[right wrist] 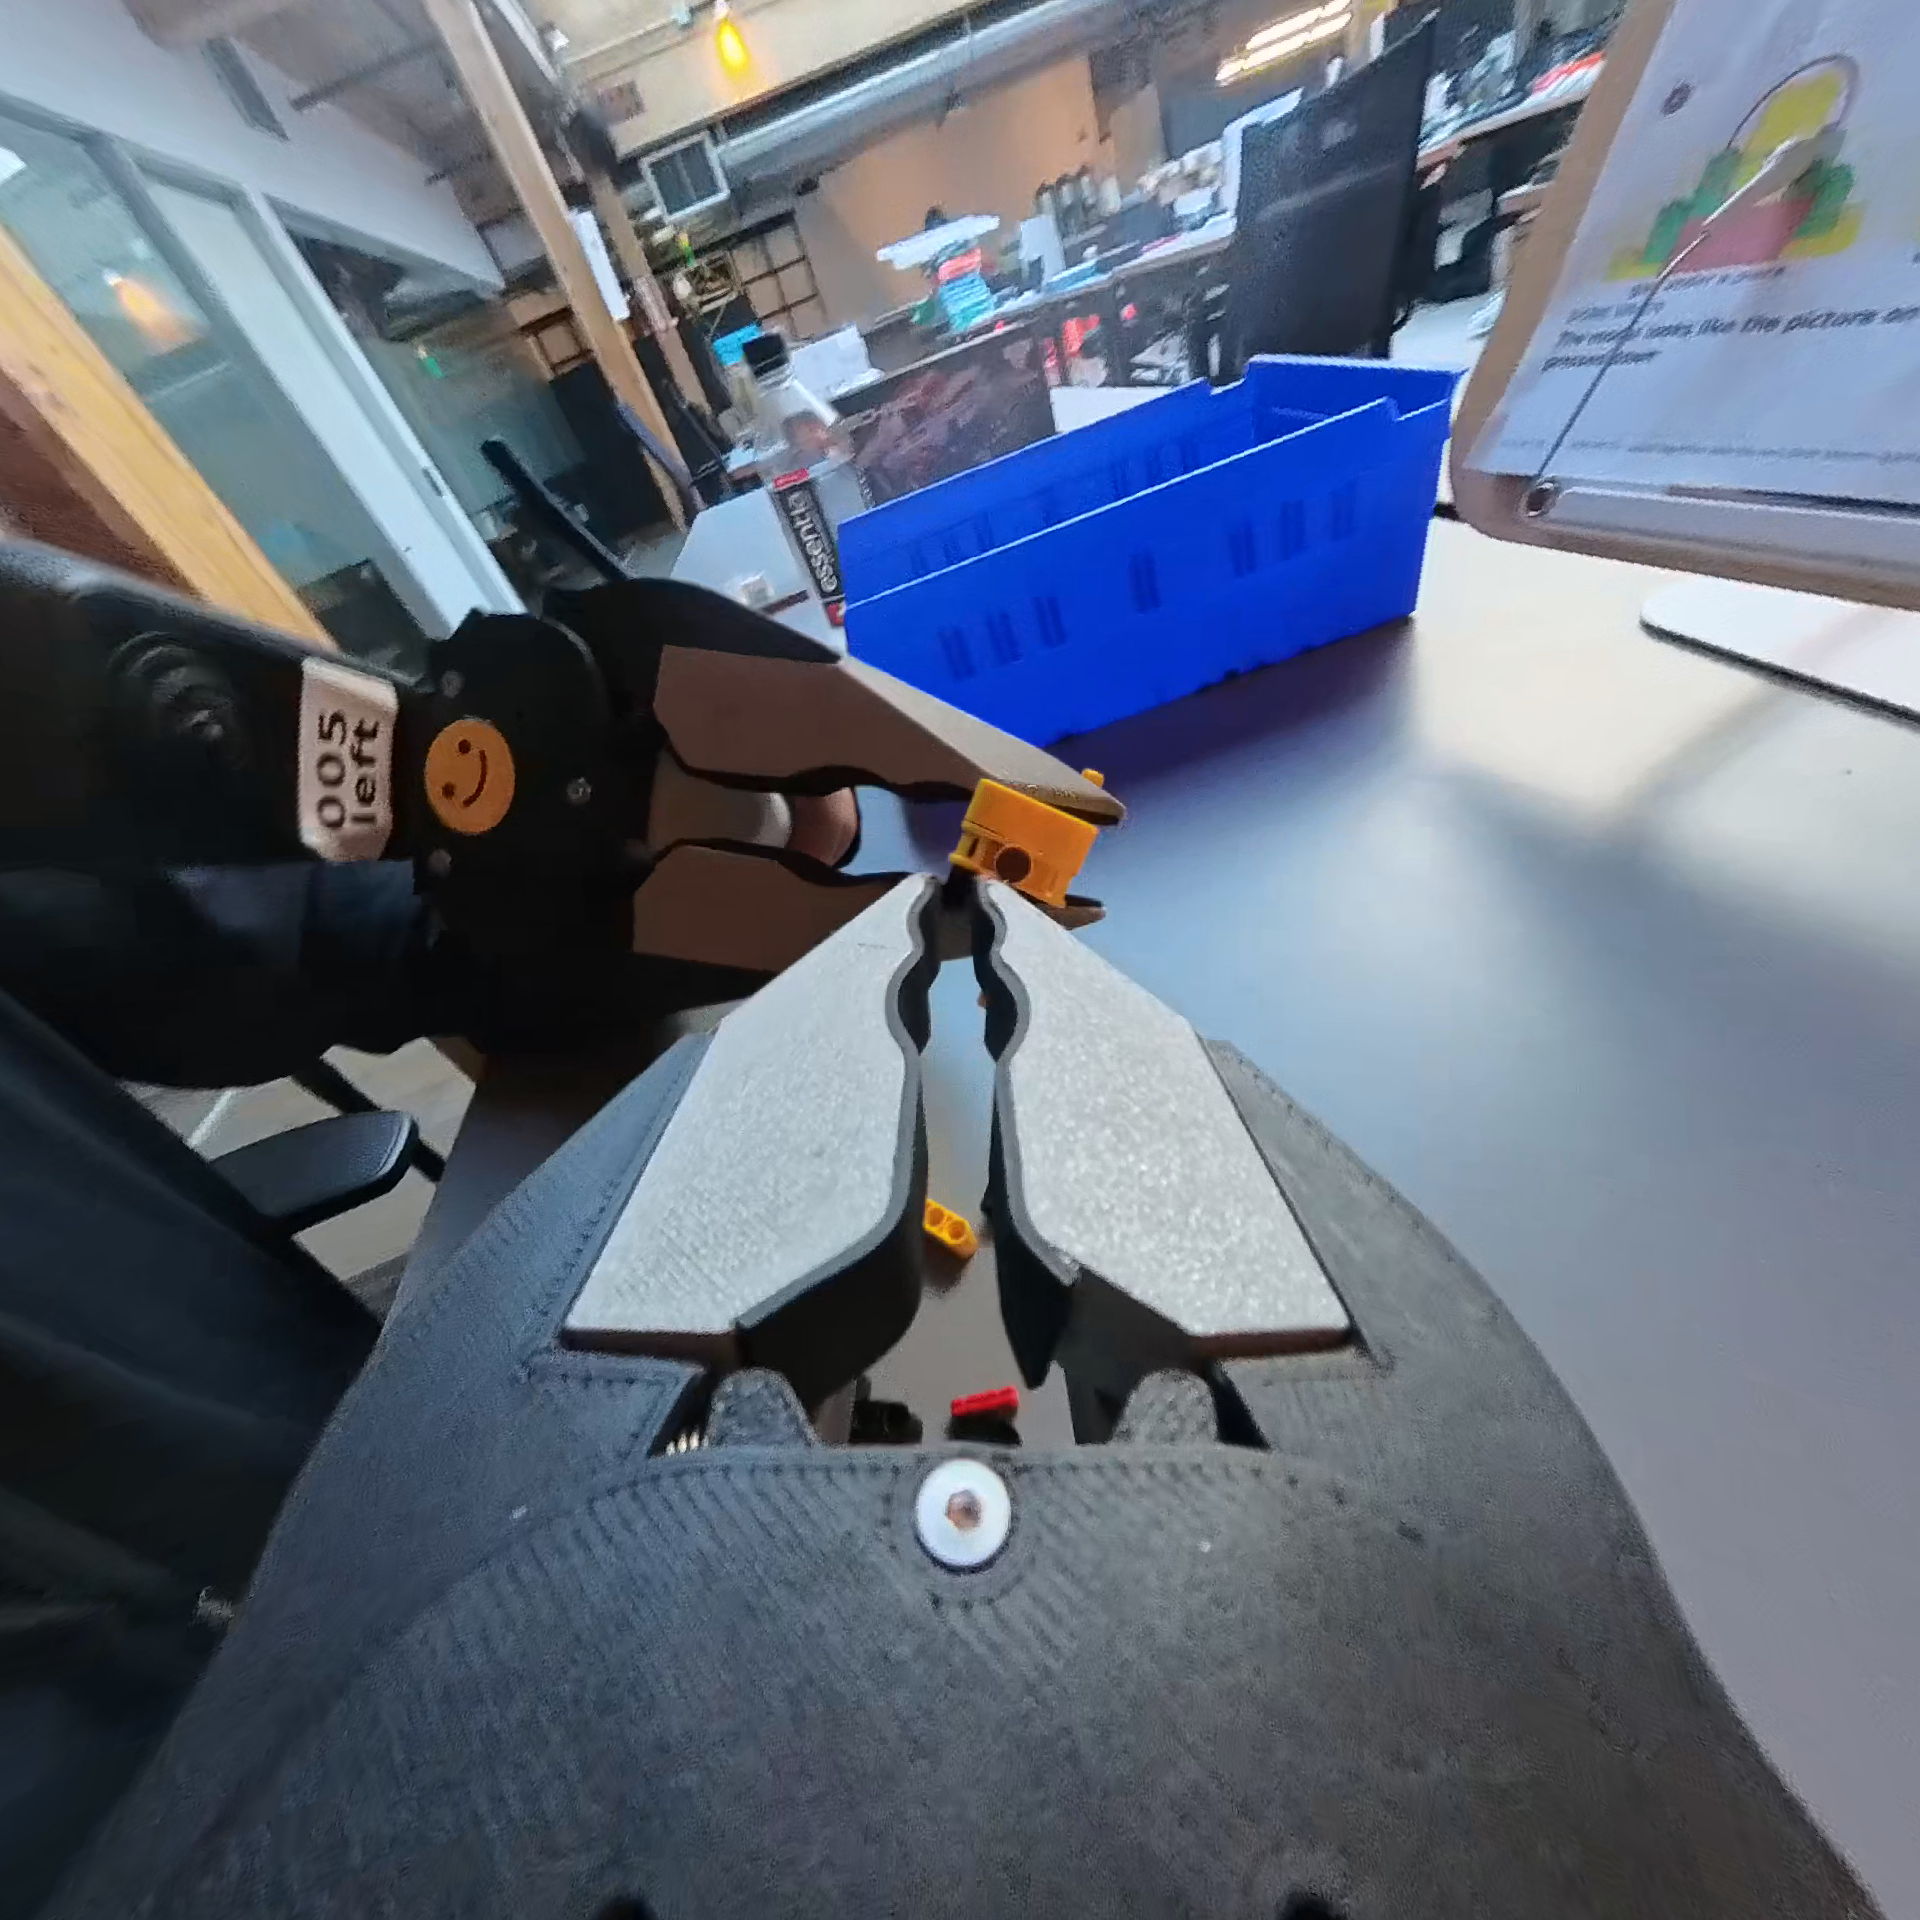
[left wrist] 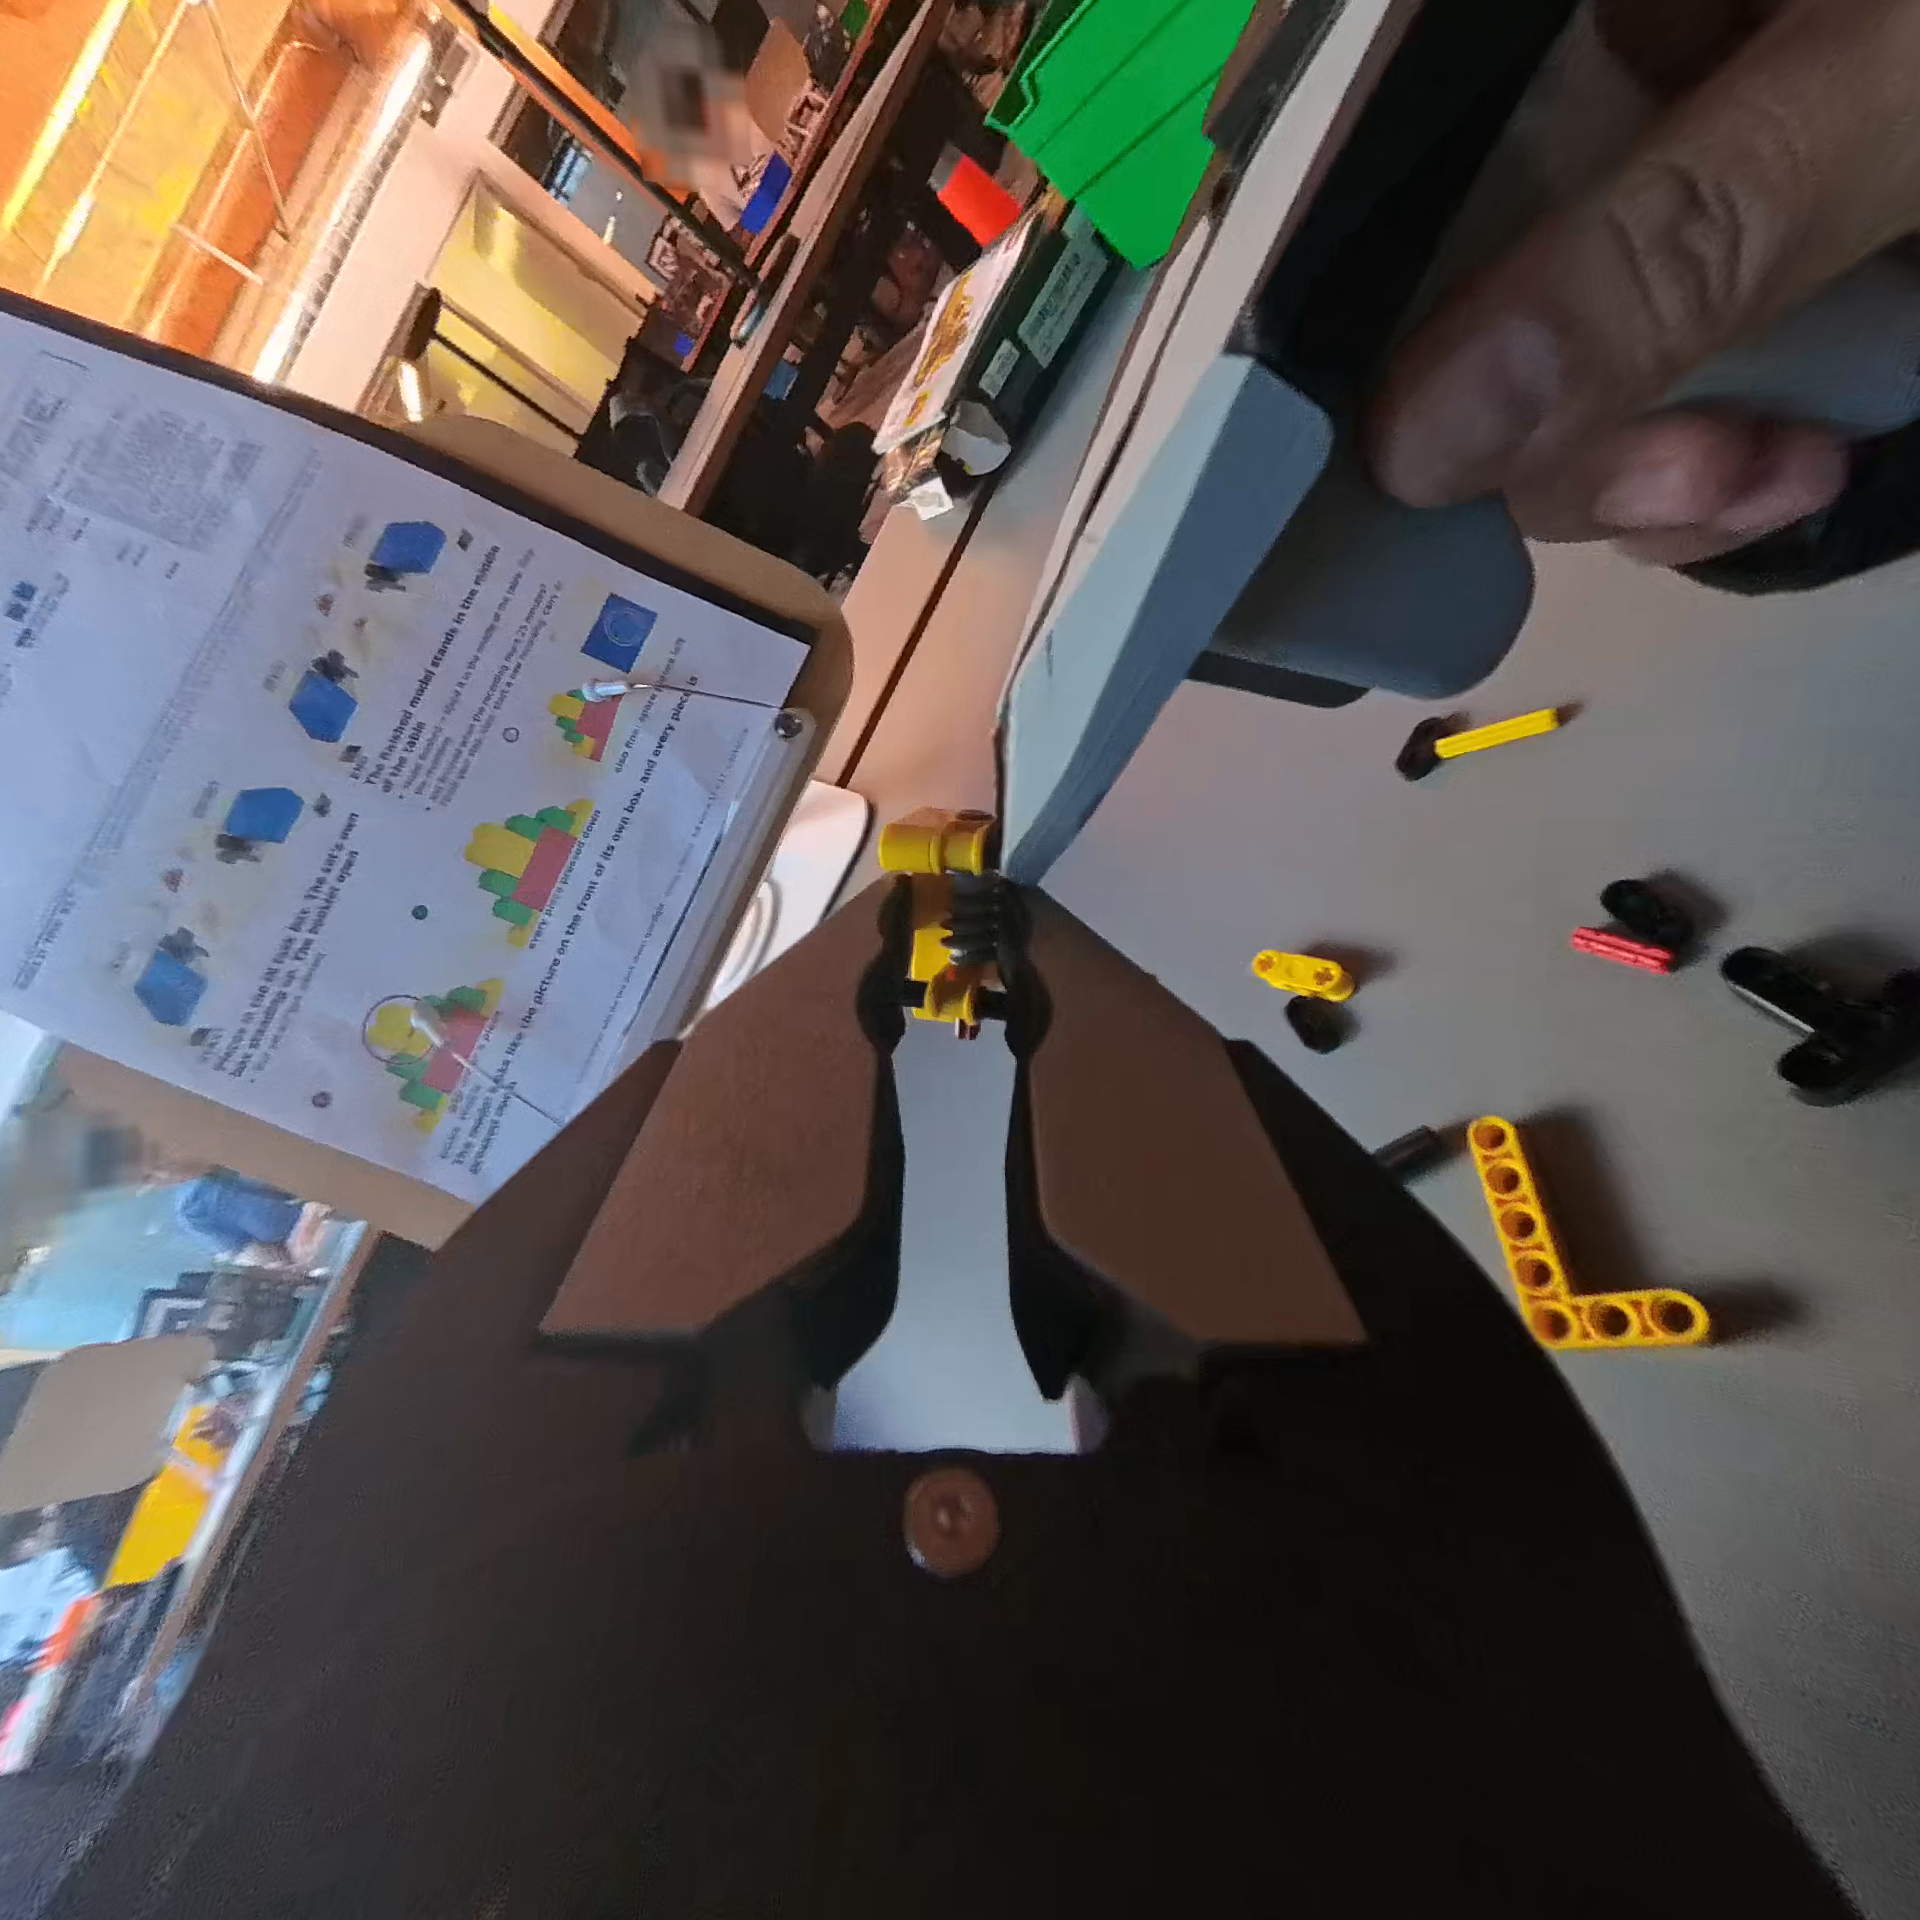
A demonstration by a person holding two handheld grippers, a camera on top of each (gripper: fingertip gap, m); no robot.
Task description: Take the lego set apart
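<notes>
My left claw (left wrist: pixel 951 961) was clamped on the small yellow lego lump (left wrist: pixel 940 914), lifted off the table (left wrist: pixel 1714 1558). My right claw (right wrist: pixel 956 909) came in at its six o'clock, tips nearly together, apparently pinching a dark bit on the lump's underside (right wrist: pixel 1023 836); I could not see that contact clearly.

My worry was the pull. So little seemed held at the right tips that they might slip, or the piece might pop free and fly. A twist could also lever the lump out of the left grip.

Below lay loose pieces: a yellow L-shaped beam (left wrist: pixel 1558 1257) at four o'clock in the left view, a short yellow link (left wrist: pixel 1304 975), a red pin (left wrist: pixel 1623 948) and a yellow rod (left wrist: pixel 1496 734) farther off. A dropped part might scatter them. Beyond, at one o'clock in the right view, stood a blue bin (right wrist: pixel 1132 561).
</notes>
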